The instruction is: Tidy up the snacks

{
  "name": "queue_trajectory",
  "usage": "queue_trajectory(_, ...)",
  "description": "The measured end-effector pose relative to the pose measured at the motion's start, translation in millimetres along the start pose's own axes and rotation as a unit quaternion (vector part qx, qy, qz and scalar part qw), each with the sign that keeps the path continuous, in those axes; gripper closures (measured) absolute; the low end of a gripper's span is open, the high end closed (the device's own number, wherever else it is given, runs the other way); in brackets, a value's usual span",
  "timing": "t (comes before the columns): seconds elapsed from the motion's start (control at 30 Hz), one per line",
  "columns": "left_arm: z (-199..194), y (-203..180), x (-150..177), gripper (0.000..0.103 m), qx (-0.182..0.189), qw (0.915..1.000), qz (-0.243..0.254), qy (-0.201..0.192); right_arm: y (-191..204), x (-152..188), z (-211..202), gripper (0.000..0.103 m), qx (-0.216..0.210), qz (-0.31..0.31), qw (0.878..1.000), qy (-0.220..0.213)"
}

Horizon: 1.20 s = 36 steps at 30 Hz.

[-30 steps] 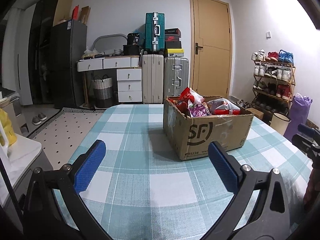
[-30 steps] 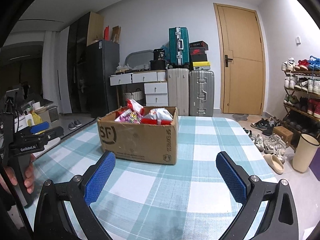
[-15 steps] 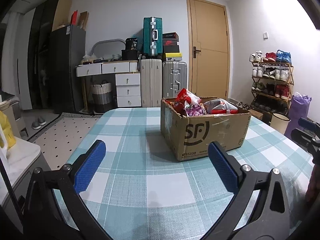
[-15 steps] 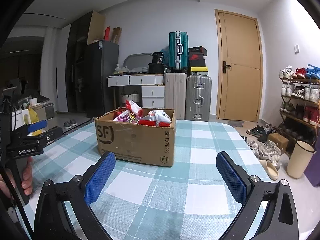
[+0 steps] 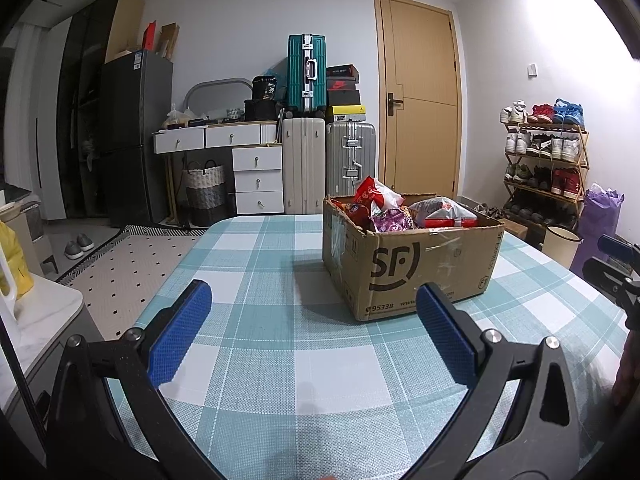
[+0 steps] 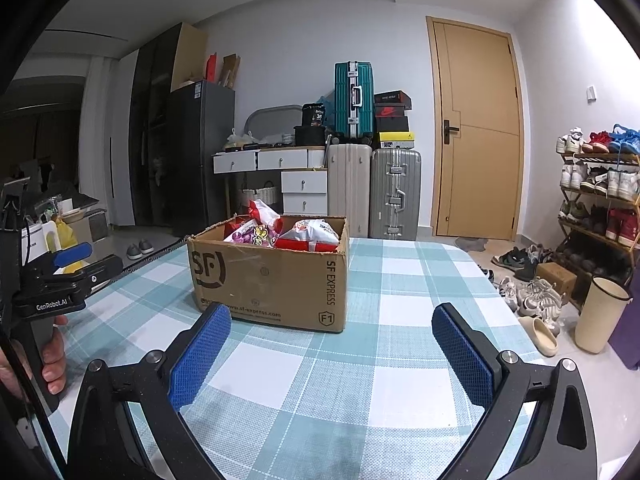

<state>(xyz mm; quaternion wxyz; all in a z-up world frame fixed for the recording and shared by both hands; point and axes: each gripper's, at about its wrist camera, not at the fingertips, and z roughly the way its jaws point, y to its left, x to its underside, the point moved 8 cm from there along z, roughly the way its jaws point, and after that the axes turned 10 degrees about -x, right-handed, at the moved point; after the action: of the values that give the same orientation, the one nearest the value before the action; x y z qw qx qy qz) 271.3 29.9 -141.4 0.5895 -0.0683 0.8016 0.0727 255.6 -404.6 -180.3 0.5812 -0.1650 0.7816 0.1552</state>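
Observation:
A brown cardboard box [image 5: 420, 264] marked SF stands on the teal checked tablecloth [image 5: 280, 352], filled with snack bags [image 5: 384, 208] in red, purple and white. It also shows in the right wrist view [image 6: 276, 276] with the same snack bags [image 6: 280, 230] inside. My left gripper [image 5: 312, 332] is open and empty, low over the table, short of the box. My right gripper [image 6: 332, 352] is open and empty, also short of the box. The left gripper shows at the left edge of the right wrist view [image 6: 72, 264], held by a hand.
Suitcases [image 5: 308, 160], white drawers [image 5: 256, 176] and a dark fridge [image 5: 132, 136] stand against the far wall beside a wooden door [image 5: 420, 100]. A shoe rack [image 5: 548, 160] stands at the right. Loose shoes [image 6: 532, 300] and a cream bin [image 6: 600, 312] sit on the floor.
Both grippers have tilted and dropped a little, so the box sits lower and nearer in both views. The jaws stay open. The box and snacks have not moved.

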Motion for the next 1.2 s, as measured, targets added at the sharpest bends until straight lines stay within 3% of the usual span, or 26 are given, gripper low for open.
queue_trajectory(1.2, -0.5, 0.9, 1.2, 0.001, -0.002, 1.0, 0.0, 0.0, 0.2, 0.7, 0.0, 0.001, 0.0, 0.0, 1.0, 0.0)
